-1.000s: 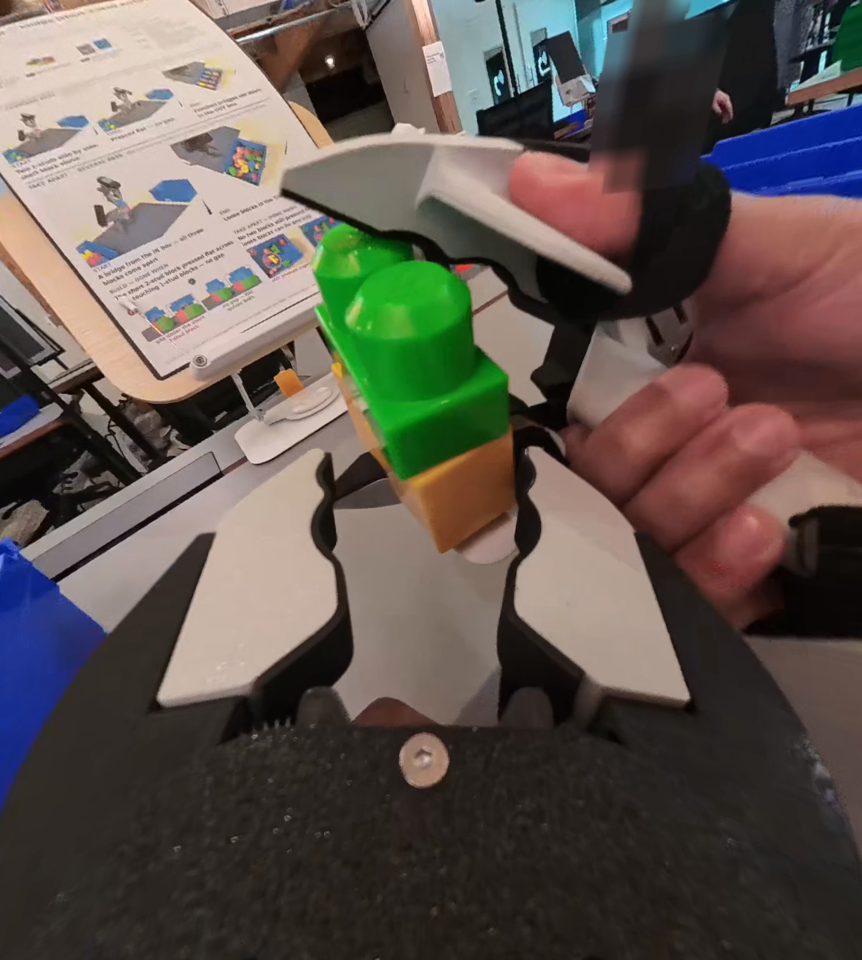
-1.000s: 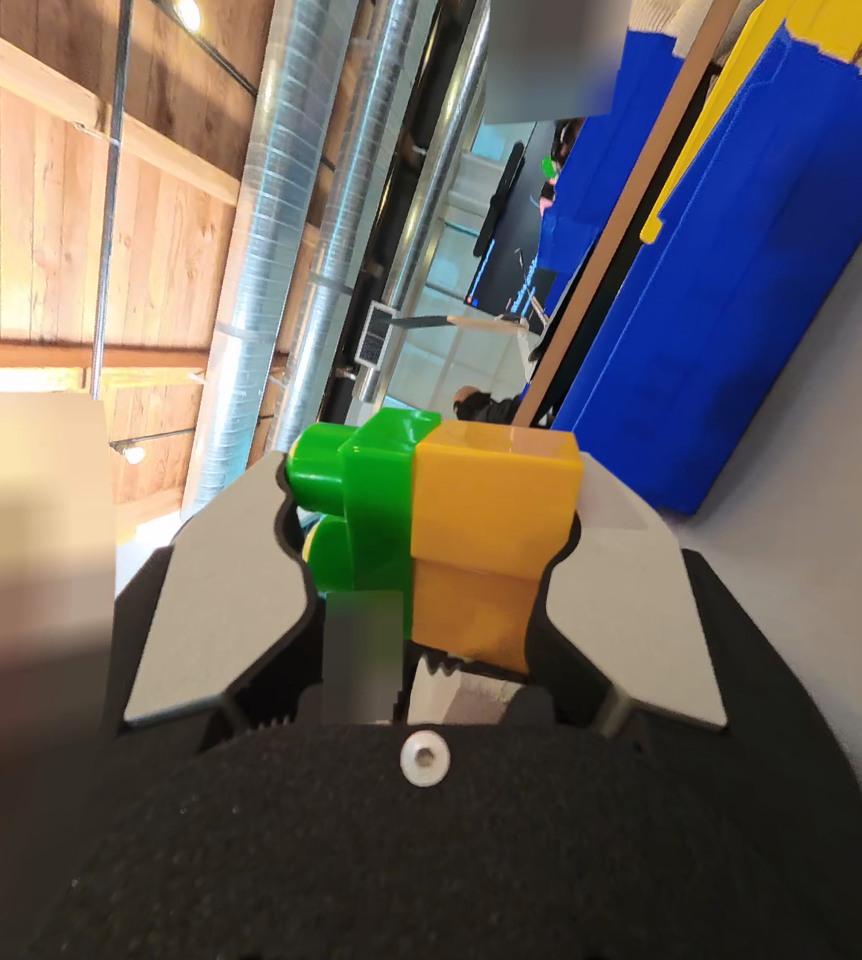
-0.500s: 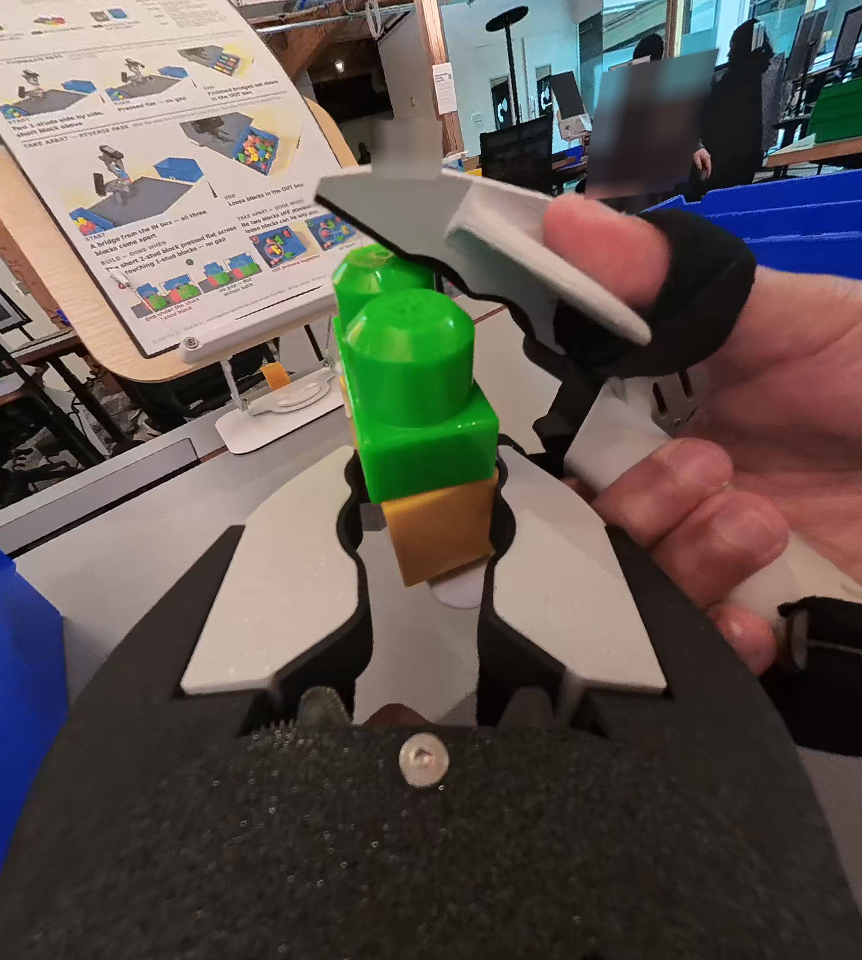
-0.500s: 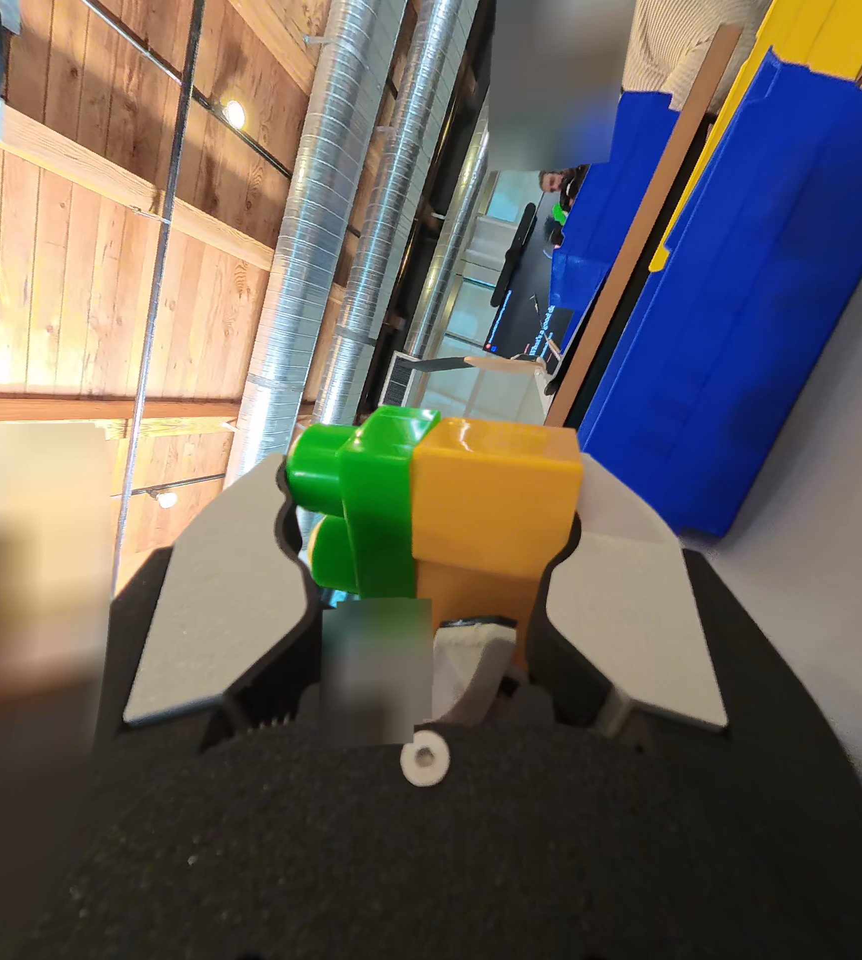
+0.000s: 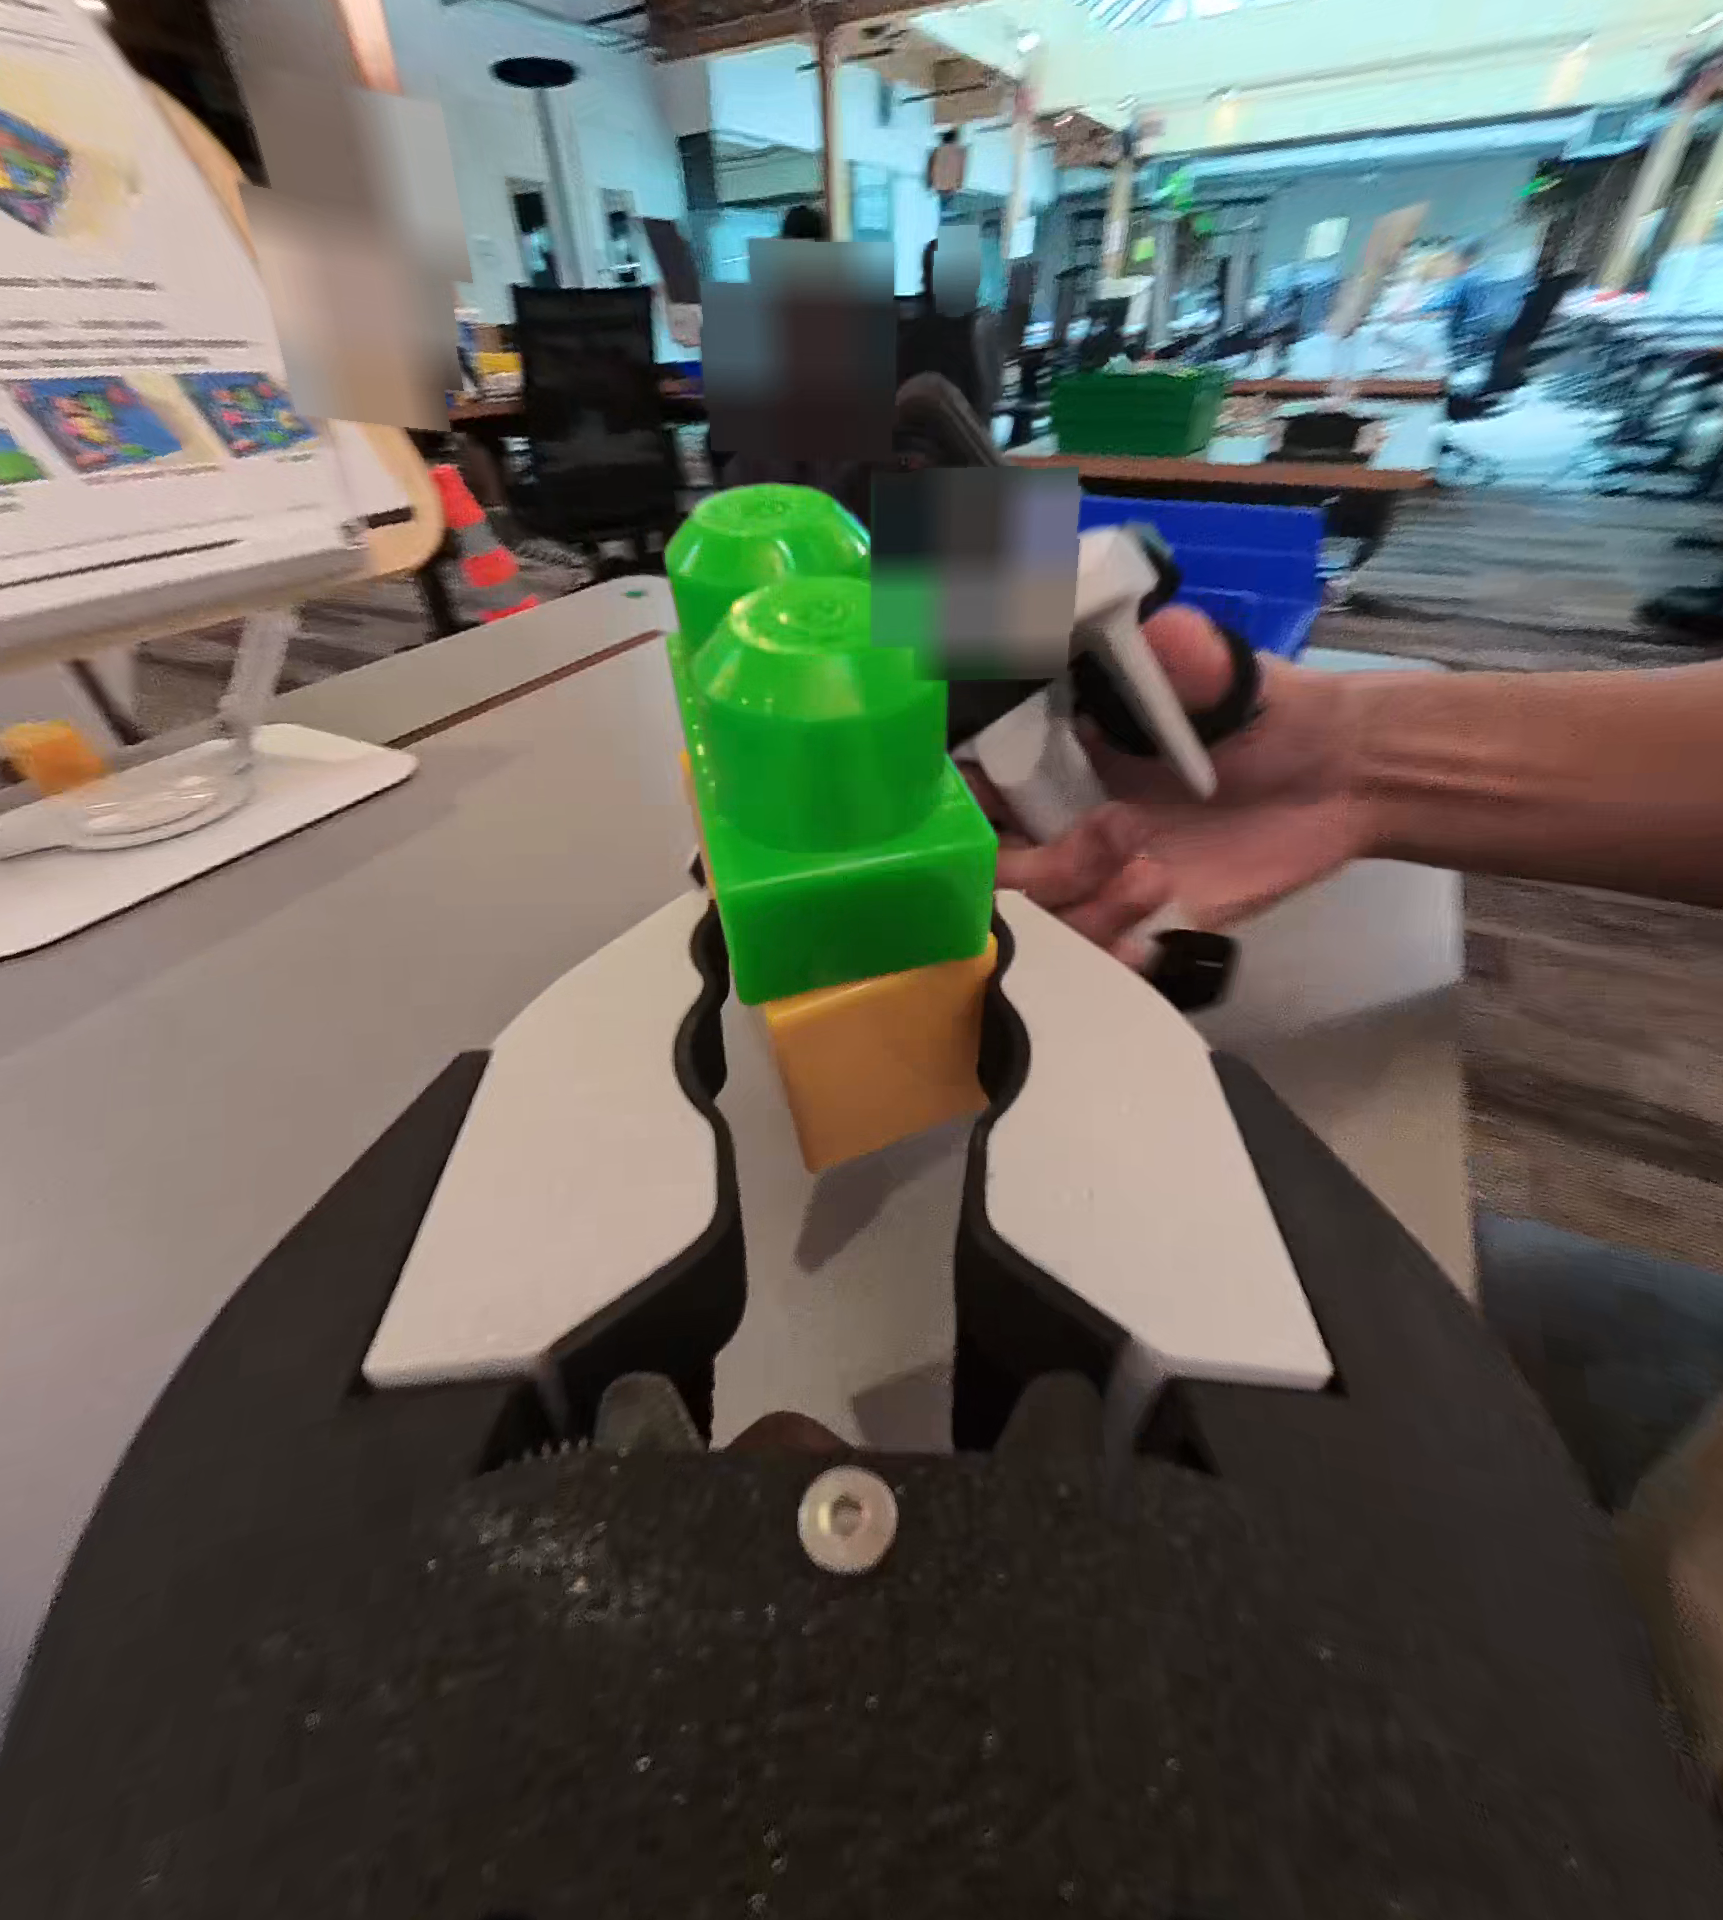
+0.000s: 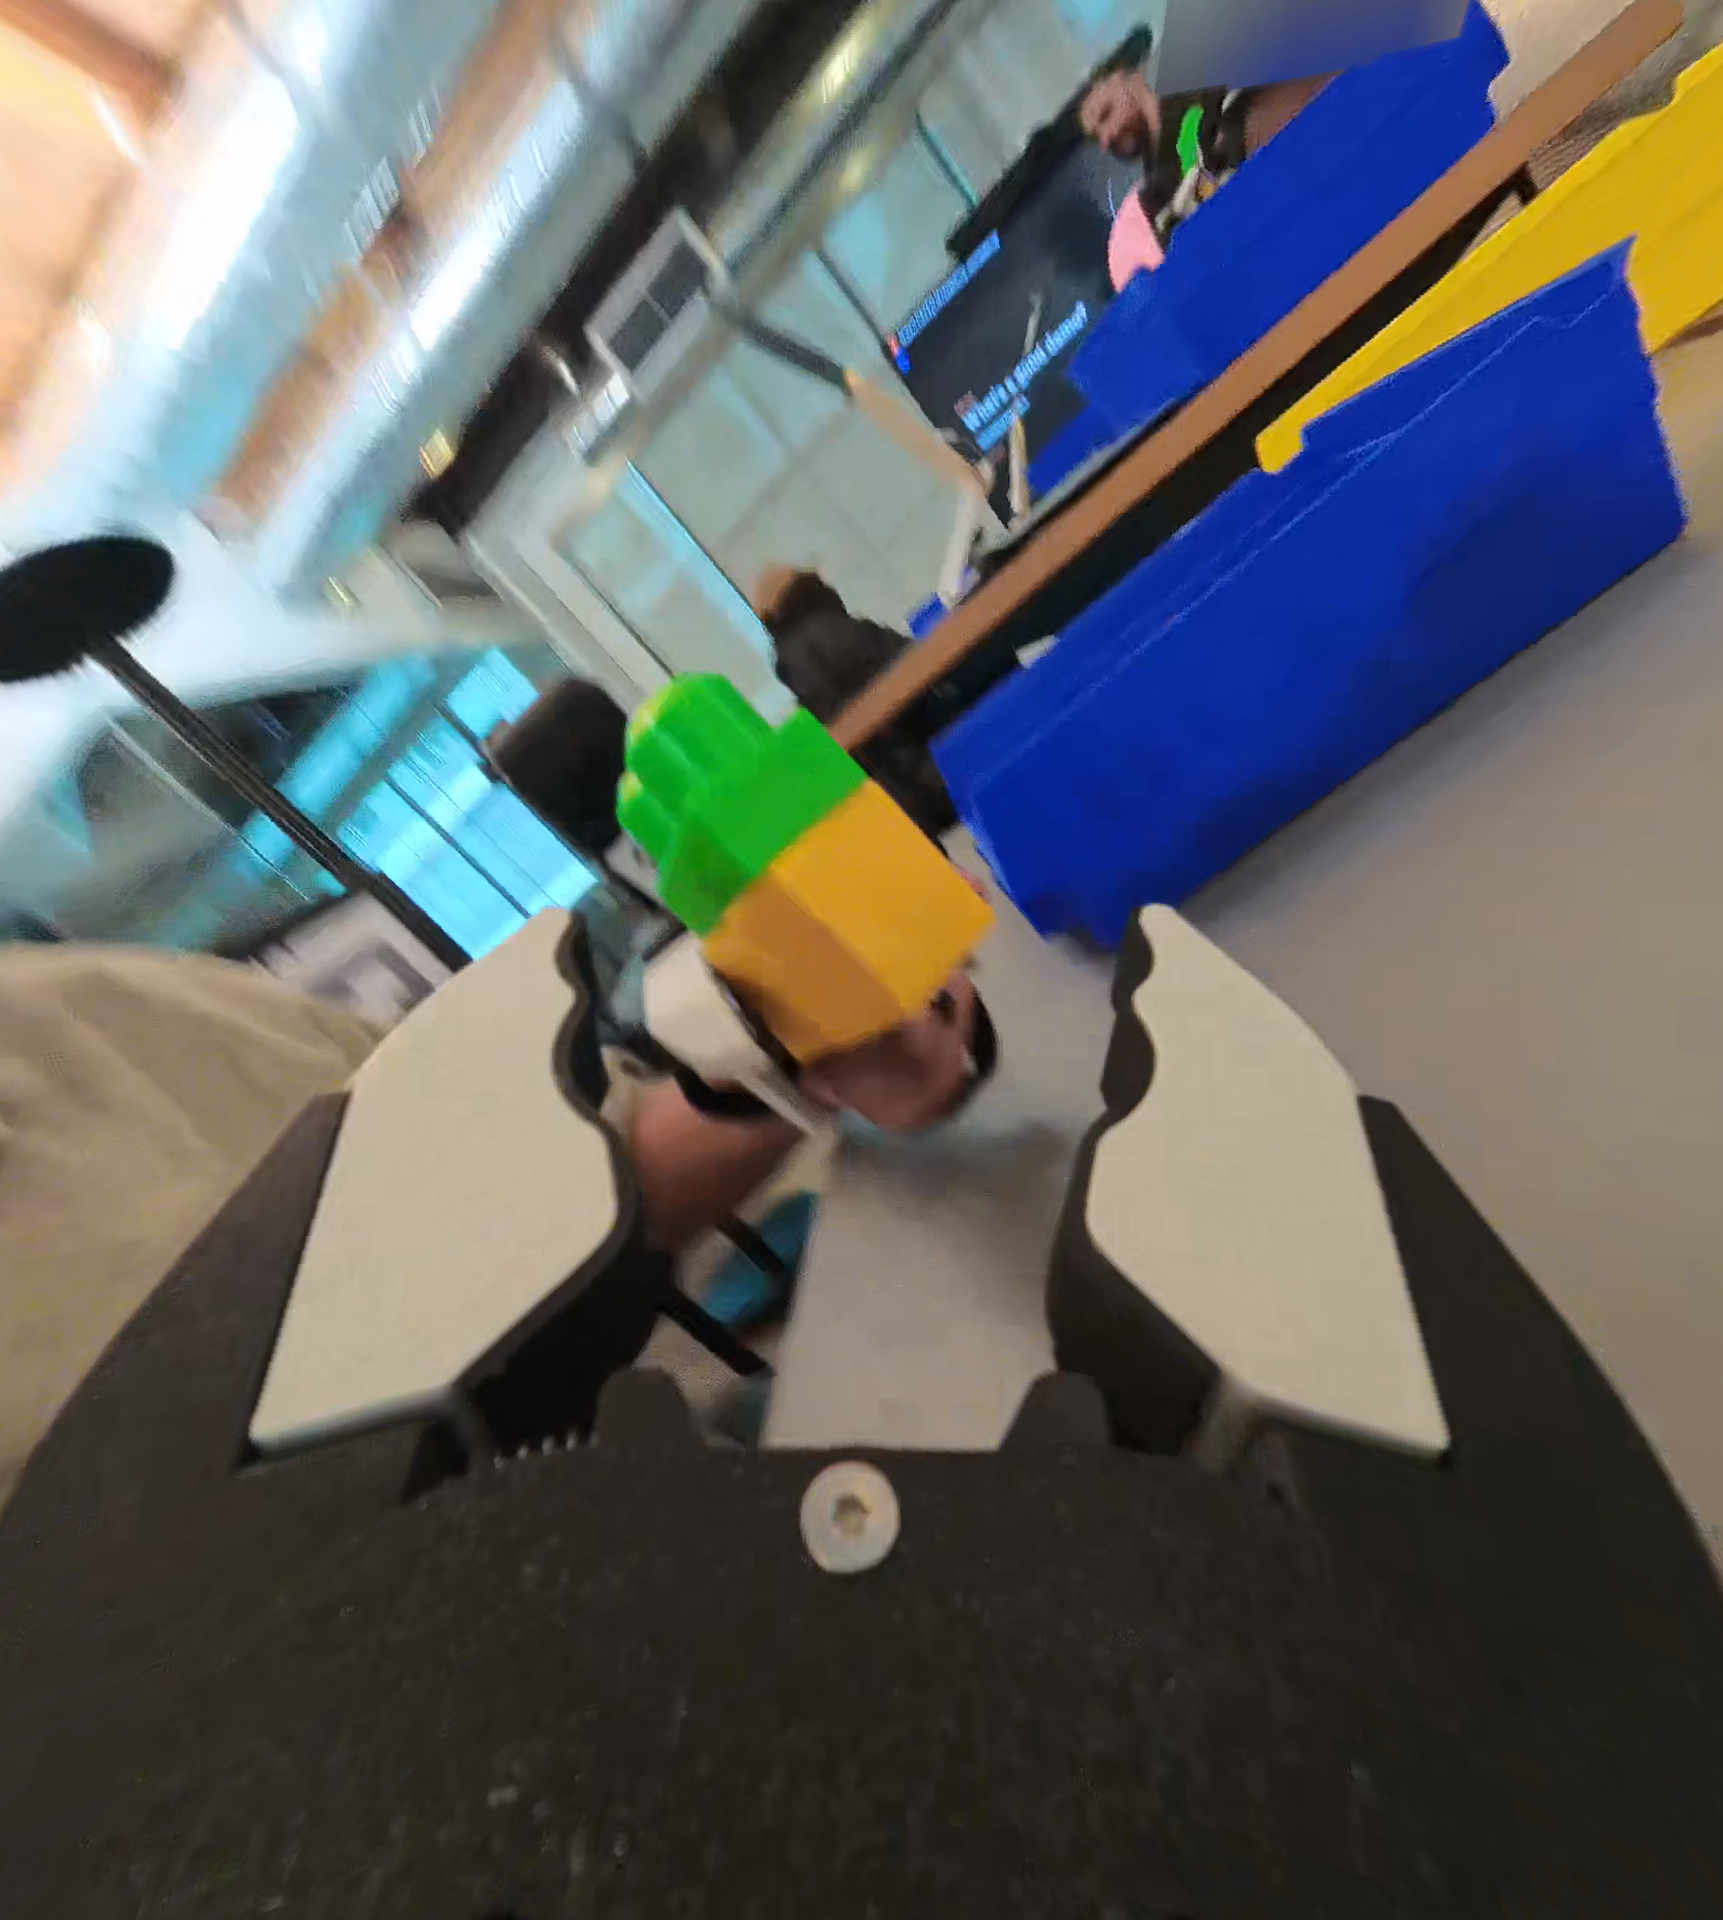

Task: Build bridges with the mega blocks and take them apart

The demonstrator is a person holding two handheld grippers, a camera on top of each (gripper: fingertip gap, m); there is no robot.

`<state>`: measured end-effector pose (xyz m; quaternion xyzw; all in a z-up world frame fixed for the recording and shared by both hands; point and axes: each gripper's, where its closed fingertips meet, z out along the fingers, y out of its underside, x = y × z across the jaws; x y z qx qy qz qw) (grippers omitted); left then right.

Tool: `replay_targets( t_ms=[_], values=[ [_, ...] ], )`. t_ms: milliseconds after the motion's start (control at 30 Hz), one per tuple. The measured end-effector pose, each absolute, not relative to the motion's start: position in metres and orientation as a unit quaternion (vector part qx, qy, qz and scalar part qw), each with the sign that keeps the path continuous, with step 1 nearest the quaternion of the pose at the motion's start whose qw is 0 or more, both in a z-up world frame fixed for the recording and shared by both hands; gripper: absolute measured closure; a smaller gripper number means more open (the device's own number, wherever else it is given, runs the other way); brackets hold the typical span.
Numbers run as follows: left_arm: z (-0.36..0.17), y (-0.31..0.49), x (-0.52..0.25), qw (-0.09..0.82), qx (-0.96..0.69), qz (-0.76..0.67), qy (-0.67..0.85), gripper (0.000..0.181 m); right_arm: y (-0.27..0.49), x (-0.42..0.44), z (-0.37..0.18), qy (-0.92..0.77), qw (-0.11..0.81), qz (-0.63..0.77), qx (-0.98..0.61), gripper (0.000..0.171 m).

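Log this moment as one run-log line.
left hand-held gripper: shut on yellow block | green block: stacked on yellow | right hand-held gripper: open, empty

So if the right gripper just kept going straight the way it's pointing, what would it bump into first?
Probably the orange block under the green block. That stack sits just ahead of the open right gripper, pinched by the left gripper. Depth is hard to judge.

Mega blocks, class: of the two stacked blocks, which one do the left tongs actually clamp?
The orange block, the lower one: the left tongs pinch its sides, while the green block stands on top, above the fingertips.
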<state>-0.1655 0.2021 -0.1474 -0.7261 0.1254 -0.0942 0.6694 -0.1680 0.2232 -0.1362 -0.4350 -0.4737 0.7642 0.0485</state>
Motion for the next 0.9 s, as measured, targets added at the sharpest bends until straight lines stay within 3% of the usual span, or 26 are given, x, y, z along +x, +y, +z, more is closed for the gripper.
replay_targets(
  t_ms=[167,467,767,900],
  values=[
    [-0.145,0.187,-0.146,0.625,-0.722,-0.228,0.191,0.135,0.211,-0.141,-0.154,-0.648,0.125,0.672,-0.335,0.094],
    [-0.149,0.185,-0.107,0.59,-0.698,-0.31,0.263,0.135,0.182,-0.131,-0.146,-0.686,0.143,0.663,-0.264,0.122],
    [-0.149,0.201,-0.108,0.611,-0.709,-0.256,0.242,0.135,0.197,-0.127,-0.146,-0.668,0.211,0.653,-0.289,0.129],
    [-0.145,0.193,-0.103,0.602,-0.697,-0.316,0.227,0.131,0.194,-0.121,-0.144,-0.65,0.184,0.68,-0.283,0.129]
  ],
)
